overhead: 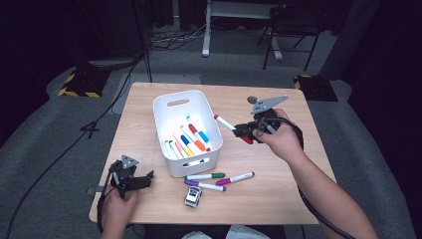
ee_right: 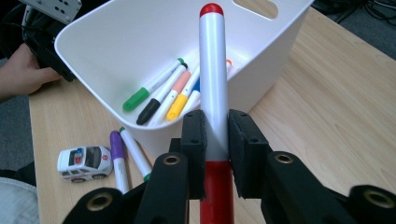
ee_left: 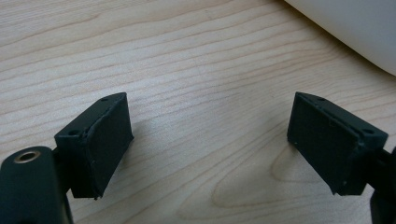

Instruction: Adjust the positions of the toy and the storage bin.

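Beside the tub: right gripper [overhead: 242, 131] fingers [ee_right: 194, 140] pinch the red marker [ee_right: 213, 84], held above the counter [overhead: 278, 179].
Handling: light, stiff, smooth barrel; likely slips, so grip mid-barrel near the cap.
Tub [overhead: 161, 107]: white, holds several markers.
Left gripper [overhead: 142, 180]: fingers [ee_left: 100, 144] wide, nothing between them.

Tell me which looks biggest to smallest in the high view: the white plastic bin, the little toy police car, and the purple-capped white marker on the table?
1. White plastic bin, by far.
2. Purple-capped white marker: longer than the car but much thinner.
3. Little toy police car: shortest, though chunkier, so these two are close.
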